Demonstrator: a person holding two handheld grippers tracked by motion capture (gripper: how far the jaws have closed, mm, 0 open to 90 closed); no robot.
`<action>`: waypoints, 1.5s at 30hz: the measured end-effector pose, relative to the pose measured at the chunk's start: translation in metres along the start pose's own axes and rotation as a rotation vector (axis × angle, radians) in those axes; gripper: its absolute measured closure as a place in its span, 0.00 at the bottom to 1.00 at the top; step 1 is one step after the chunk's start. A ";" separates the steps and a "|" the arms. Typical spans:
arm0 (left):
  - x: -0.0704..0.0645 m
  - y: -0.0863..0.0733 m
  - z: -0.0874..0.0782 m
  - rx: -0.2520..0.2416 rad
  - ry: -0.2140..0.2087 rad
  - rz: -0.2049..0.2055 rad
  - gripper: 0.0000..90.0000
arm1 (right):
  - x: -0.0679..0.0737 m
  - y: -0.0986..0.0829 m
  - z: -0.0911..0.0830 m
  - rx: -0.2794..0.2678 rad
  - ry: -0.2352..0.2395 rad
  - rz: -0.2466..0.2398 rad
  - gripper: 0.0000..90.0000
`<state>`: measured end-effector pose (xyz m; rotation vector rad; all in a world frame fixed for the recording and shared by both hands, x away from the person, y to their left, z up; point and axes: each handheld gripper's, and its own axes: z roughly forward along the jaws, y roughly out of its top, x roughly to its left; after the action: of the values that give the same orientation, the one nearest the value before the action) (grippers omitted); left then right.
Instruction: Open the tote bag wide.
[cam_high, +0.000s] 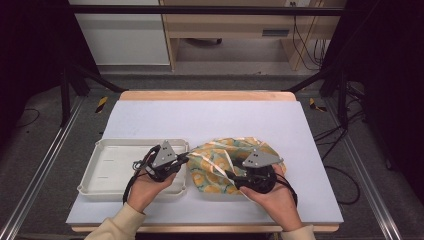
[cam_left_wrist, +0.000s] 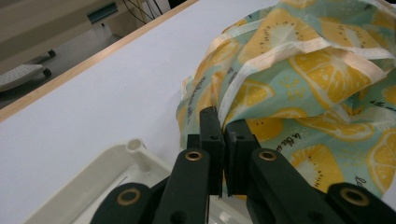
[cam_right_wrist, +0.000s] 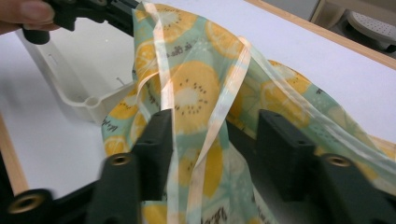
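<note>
From the high view we see the lemon-print cloth bunched on the worktop just beside the white tray, with our left tongs at its near-tray edge and our right tongs at its front. In the left gripper view our left tongs are pinched shut on the cloth's hem, probably to lift that edge towards the tray. In the right gripper view our right tongs stand spread, the cloth and its pale ties draped between the jaws, not yet clamped.
</note>
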<state>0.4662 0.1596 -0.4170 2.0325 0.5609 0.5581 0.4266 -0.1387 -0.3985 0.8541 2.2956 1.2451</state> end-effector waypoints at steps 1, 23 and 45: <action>0.000 0.000 0.000 0.000 -0.001 0.001 0.98 | 0.000 0.001 0.002 0.000 0.003 0.001 0.64; 0.002 0.001 0.000 -0.017 0.009 -0.001 0.97 | 0.061 -0.015 0.029 0.045 0.195 -0.128 1.00; 0.001 0.000 -0.005 -0.029 -0.023 0.006 0.98 | 0.054 -0.029 0.017 0.034 0.097 -0.076 0.59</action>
<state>0.4636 0.1635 -0.4142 2.0114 0.5298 0.5430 0.3873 -0.1039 -0.4351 0.7257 2.4078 1.2435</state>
